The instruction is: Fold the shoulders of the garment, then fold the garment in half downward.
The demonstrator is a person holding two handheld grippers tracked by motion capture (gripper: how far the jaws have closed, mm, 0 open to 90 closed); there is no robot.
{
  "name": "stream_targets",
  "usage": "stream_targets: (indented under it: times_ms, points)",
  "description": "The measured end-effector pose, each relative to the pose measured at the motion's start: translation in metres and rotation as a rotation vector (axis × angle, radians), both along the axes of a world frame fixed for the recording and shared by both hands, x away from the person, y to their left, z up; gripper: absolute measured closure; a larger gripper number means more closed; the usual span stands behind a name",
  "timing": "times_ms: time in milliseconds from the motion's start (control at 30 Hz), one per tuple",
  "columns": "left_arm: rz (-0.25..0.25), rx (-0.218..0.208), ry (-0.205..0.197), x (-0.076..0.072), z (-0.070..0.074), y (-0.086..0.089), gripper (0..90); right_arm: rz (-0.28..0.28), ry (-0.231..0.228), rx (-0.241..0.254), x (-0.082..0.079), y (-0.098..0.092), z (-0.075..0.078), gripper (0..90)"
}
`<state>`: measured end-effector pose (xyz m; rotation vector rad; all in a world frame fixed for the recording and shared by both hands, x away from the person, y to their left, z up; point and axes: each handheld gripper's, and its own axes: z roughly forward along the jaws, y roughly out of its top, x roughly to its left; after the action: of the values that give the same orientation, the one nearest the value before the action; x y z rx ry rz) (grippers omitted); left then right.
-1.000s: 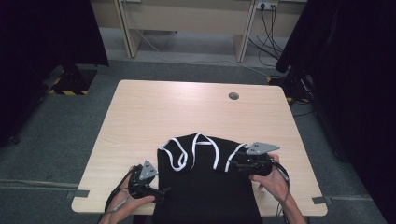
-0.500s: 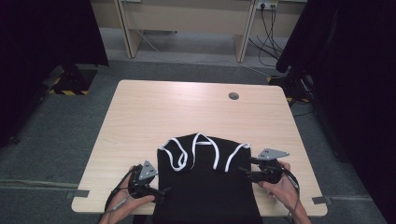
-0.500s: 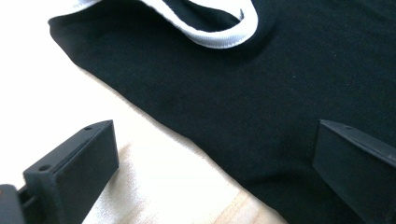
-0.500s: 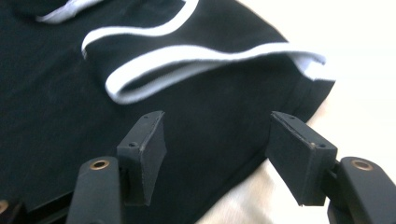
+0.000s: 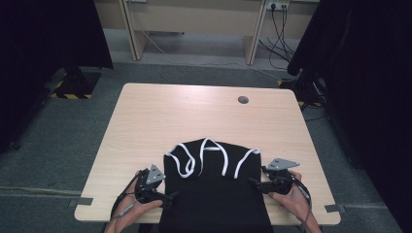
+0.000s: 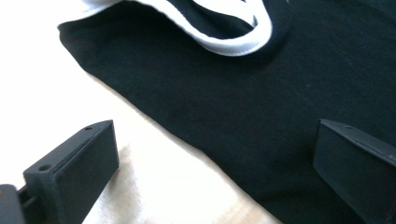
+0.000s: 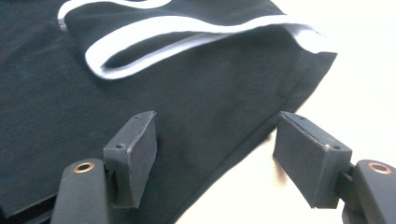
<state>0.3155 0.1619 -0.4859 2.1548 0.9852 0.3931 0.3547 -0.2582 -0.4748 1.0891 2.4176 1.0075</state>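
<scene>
Right claw (image 5: 256, 183) — now nearer garment (image 5: 214, 194)

Two hands come in from the bottom of the high view. The left hand (image 5: 133, 206) holds the left tongs (image 5: 167, 200) low over the surface, pointing to the right. The right hand (image 5: 290, 198) holds the right tongs (image 5: 253, 182), pointing to the left. The two tongs face each other, well apart. Both have their jaws spread wide, with nothing between them.
</scene>
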Motion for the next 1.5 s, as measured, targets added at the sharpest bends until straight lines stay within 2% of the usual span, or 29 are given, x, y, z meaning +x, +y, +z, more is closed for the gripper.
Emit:
stream_targets:
  times_ms: [467, 700, 767, 867, 1000, 1100, 1200, 1367, 1433, 1500]
  points:
    - [0.035, 0.001, 0.000, 0.026, 0.000, 0.000, 0.0, -0.071, -0.012, 0.003, 0.030, -0.010, -0.001, 30.0]
    - [0.048, 0.001, 0.000, 0.028, 0.000, 0.000, 0.0, -0.079, -0.008, 0.004, 0.037, -0.011, -0.001, 28.0]
    - [0.047, 0.000, 0.001, 0.028, 0.000, 0.000, 0.0, -0.071, -0.001, 0.013, 0.037, -0.012, -0.001, 26.3]
    - [0.024, -0.013, 0.002, 0.028, 0.001, 0.000, 0.7, -0.076, 0.018, 0.059, 0.038, -0.016, 0.001, 22.2]
    - [0.023, -0.065, 0.002, 0.032, 0.009, 0.000, 2.5, -0.079, -0.011, 0.116, 0.037, -0.023, 0.011, 18.8]
    - [0.024, -0.078, -0.026, 0.040, 0.024, -0.003, 2.5, -0.078, -0.029, 0.122, 0.040, -0.024, 0.017, 17.3]
    - [0.025, -0.083, -0.033, 0.054, 0.034, -0.008, 2.4, -0.078, -0.040, 0.120, 0.049, -0.022, 0.021, 17.1]
    - [0.024, -0.098, 0.013, 0.076, 0.034, -0.016, 2.4, -0.076, -0.026, 0.117, 0.066, -0.016, 0.023, 16.6]
    - [0.024, -0.078, 0.022, 0.086, 0.033, -0.020, 2.4, -0.075, -0.022, 0.100, 0.074, -0.013, 0.023, 16.4]
    - [0.037, -0.078, 0.032, 0.098, 0.032, -0.022, 2.4, -0.077, -0.016, 0.089, 0.083, -0.010, 0.024, 16.3]
